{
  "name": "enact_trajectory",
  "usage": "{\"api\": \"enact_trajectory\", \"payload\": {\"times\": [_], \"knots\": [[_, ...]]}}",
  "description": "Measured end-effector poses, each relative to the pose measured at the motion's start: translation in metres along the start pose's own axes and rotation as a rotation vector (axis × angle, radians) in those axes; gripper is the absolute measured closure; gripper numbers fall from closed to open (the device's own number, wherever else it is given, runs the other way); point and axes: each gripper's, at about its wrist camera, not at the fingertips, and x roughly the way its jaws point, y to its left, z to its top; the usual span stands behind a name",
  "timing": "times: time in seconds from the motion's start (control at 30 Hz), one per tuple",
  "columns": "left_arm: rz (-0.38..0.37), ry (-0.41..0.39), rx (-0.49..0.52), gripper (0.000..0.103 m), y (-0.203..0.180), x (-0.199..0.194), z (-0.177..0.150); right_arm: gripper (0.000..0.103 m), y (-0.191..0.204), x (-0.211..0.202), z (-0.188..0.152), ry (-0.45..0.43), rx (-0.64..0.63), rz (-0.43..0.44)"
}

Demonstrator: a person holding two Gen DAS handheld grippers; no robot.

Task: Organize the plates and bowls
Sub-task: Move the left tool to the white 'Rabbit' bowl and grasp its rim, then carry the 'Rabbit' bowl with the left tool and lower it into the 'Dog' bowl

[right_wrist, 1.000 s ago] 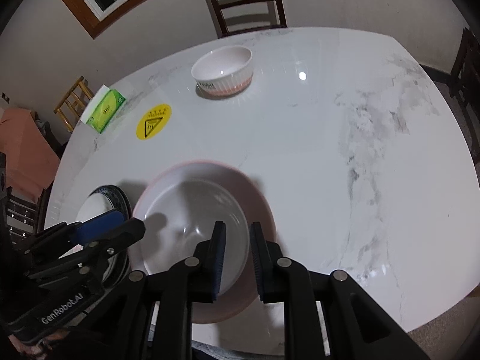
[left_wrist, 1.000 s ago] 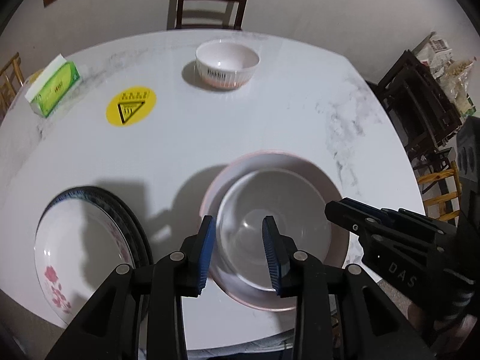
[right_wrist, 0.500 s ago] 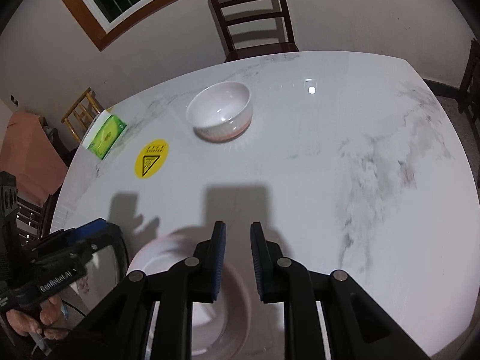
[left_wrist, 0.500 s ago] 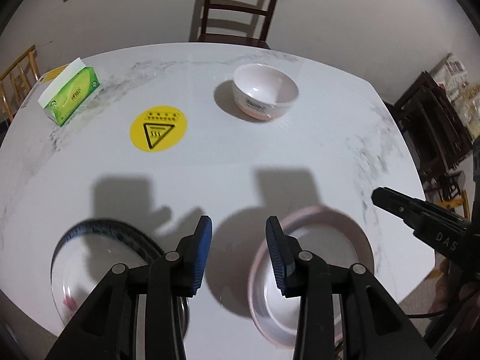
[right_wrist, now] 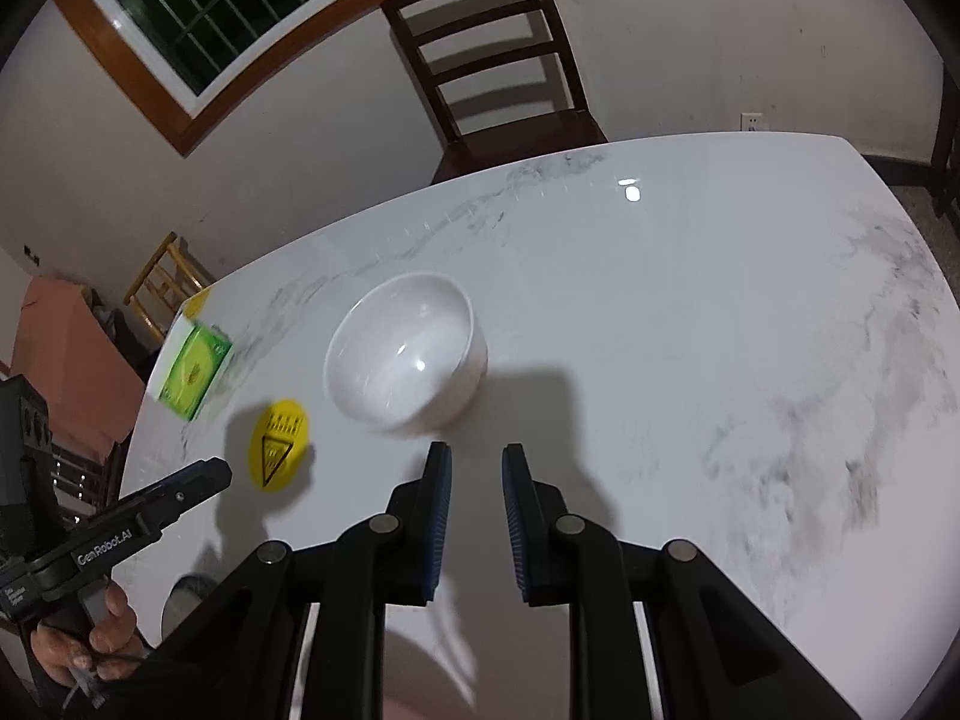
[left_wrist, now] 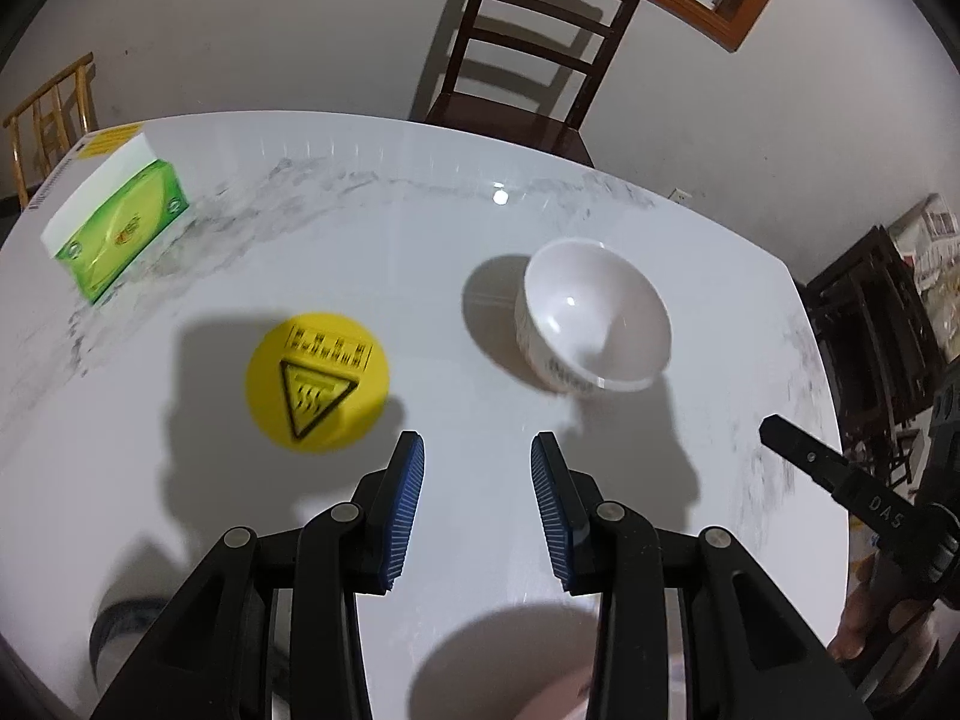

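A small white bowl [left_wrist: 597, 327] stands alone on the marble table [left_wrist: 420, 228], ahead and right of my open, empty left gripper [left_wrist: 477, 462]. In the right wrist view the same bowl [right_wrist: 405, 354] lies just ahead and left of my open, empty right gripper [right_wrist: 476, 468]. The large pink-rimmed bowl [left_wrist: 510, 660] shows only as a blurred edge below the left fingers. The stack of plates [left_wrist: 120, 636] peeks out at the bottom left, mostly hidden.
A green tissue box [left_wrist: 114, 228] sits at the far left. A yellow warning sticker [left_wrist: 318, 381] lies flat on the table. A wooden chair [left_wrist: 528, 60] stands behind the far edge. The right gripper [left_wrist: 840, 492] shows at the left view's right side.
Both grippers have lifted and moved forward from the large bowl toward the small white bowl. The large bowl and plates have slid to the bottom of both views.
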Motion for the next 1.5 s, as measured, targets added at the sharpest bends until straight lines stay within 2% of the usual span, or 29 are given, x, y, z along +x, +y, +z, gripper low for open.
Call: {"api": "enact_trajectory", "payload": {"times": [0.37,0.7,0.87,1.0,1.03,1.1,1.5], "knots": [[-0.006,0.043,-0.003,0.070,-0.013,0.042,0.047,0.084,0.008,0.048,0.041,0.047,-0.004,-0.019],[0.004,0.098,-0.003,0.070,-0.021,0.083,0.064,0.084,0.014,0.088,0.051,0.107,-0.018,-0.072],[0.011,0.128,0.007,0.074,-0.023,0.100,0.063,0.086,0.015,0.097,0.050,0.127,-0.023,-0.089],[-0.022,0.145,-0.003,0.086,-0.023,0.107,0.059,0.087,0.015,0.098,0.047,0.131,-0.024,-0.085],[-0.029,0.148,0.000,0.087,-0.024,0.107,0.058,0.090,0.016,0.098,0.047,0.135,-0.023,-0.078],[-0.026,0.149,0.010,0.090,-0.027,0.106,0.056,0.090,0.017,0.096,0.044,0.139,-0.024,-0.079],[-0.012,0.189,0.030,0.091,-0.031,0.089,0.030,0.090,0.020,0.075,0.020,0.157,-0.027,-0.088]]}}
